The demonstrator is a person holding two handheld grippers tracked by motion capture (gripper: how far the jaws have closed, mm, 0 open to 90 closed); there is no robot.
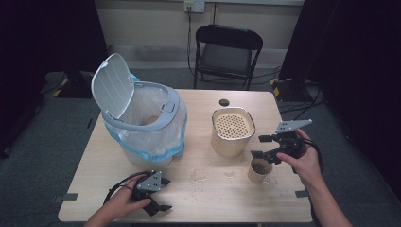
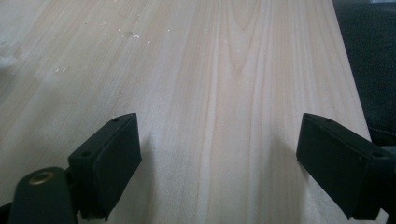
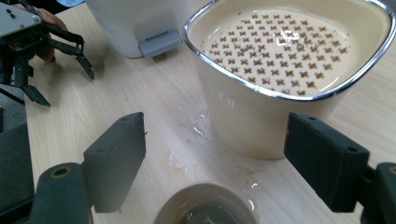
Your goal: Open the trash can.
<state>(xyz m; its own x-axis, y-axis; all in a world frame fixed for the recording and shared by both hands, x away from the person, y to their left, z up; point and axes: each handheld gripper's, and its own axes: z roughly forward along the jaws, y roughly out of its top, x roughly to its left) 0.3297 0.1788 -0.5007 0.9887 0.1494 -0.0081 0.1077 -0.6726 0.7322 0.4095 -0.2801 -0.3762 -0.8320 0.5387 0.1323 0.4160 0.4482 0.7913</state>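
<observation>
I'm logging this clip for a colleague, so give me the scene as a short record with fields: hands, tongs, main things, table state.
right tongs: open, just above the paper cup, not touching it
left tongs: open, nothing between them, low over the table near its front edge
paper cup: upright, dark liquid inside
strainer tub: cream, holed insert, stands behind the cup
bin: lid up, clear bag liner, on the table's left
table state: wet splashes around the cup and tub
</observation>
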